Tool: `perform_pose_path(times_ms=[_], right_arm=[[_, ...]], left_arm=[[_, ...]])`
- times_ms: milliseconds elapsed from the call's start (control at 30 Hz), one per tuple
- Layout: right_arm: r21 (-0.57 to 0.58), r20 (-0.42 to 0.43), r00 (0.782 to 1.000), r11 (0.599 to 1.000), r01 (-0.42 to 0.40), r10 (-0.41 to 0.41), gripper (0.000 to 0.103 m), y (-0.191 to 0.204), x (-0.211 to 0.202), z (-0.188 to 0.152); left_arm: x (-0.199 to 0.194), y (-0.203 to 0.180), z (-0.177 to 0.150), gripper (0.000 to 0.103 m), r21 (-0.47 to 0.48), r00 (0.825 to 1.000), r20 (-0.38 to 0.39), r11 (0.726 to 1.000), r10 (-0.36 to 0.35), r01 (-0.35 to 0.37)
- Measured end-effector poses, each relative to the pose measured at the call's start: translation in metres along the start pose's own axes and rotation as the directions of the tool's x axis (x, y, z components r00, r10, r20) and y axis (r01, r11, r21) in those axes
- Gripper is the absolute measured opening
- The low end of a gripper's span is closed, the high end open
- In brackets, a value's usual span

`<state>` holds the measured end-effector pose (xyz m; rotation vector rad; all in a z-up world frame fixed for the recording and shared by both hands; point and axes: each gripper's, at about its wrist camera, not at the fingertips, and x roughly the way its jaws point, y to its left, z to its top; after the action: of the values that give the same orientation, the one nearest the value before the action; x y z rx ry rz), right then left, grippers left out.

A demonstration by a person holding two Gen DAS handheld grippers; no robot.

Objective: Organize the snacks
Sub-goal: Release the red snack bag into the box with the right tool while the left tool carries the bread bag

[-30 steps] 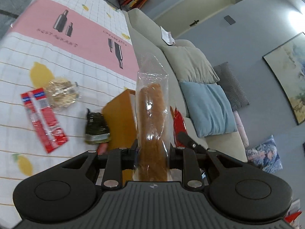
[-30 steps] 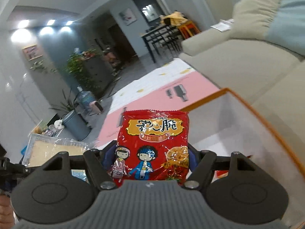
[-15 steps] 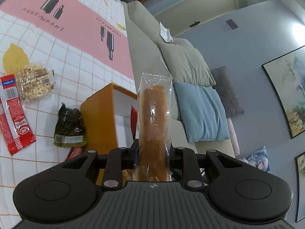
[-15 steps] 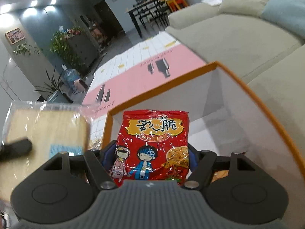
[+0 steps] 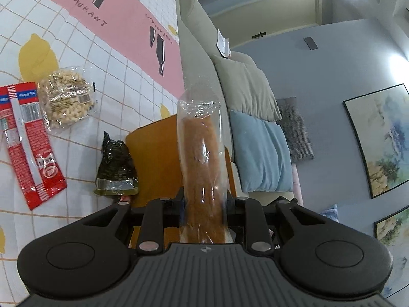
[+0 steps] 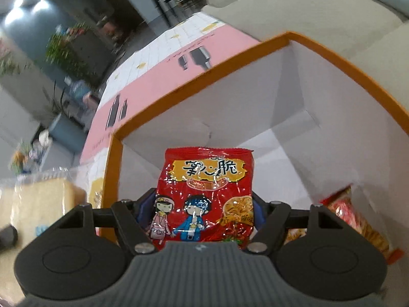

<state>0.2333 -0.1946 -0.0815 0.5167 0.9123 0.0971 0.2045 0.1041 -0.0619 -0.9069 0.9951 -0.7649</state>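
Right wrist: orange box holds red snack packets.

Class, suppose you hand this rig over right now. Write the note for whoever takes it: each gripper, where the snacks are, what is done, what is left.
Left gripper: shut on the bagged bread, beside the orange box.
Right gripper: jaws opening, red noodle pack between them, over the box's inside.
Done: at least one red snack bag lies in the box.
Left: drop the pack, box the bread, then the peanuts, red sachet and dark packet on the cloth.
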Motion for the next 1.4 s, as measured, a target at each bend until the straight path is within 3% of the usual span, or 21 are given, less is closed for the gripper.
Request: perform_pose_path(times_ms=[133, 400, 633, 800, 1000, 1167, 1400], right_arm=[[-0.09, -0.046, 0.998, 0.995, 0.03, -0.034, 0.089, 0.013, 0.008, -0.002], [-0.072, -0.024, 0.997, 0.995, 0.07, -0.072, 0.089, 0.013, -0.001, -0.004], [-0.118, 0.045, 0.996, 0.99, 0.082, -0.078, 0.089, 0.015, -0.036, -0.006], [-0.147, 0.078, 0.996, 0.987, 0.058, -0.047, 0.089, 0.014, -0.069, 0.0], [-0.163, 0.165, 0.983, 0.98, 0.112, -0.085, 0.089, -0.003, -0.133, 0.003], [-0.159, 0.183, 0.98, 0.982, 0.103, -0.073, 0.089, -0.022, -0.172, 0.001], [-0.119, 0.173, 0.984, 0.991, 0.061, -0.04, 0.089, -0.036, -0.187, 0.001]], left_arm=[[-0.008, -0.002, 0.0, 0.028, 0.041, 0.999, 0.015, 0.998, 0.047, -0.047], [-0.02, -0.008, -0.003, 0.028, 0.057, 0.998, 0.038, 0.997, 0.051, -0.053], [-0.028, -0.02, -0.013, 0.028, 0.039, 0.997, 0.073, 0.999, 0.022, -0.025], [-0.027, -0.039, -0.023, 0.028, 0.065, 0.996, 0.078, 0.997, 0.04, -0.045], [0.008, -0.063, -0.03, 0.028, 0.062, 0.998, 0.03, 0.997, 0.047, -0.049], [0.05, -0.076, -0.036, 0.028, 0.073, 0.992, 0.011, 0.989, 0.126, -0.127], [0.12, -0.074, -0.044, 0.028, 0.006, 0.976, -0.042, 0.977, 0.213, -0.213]])
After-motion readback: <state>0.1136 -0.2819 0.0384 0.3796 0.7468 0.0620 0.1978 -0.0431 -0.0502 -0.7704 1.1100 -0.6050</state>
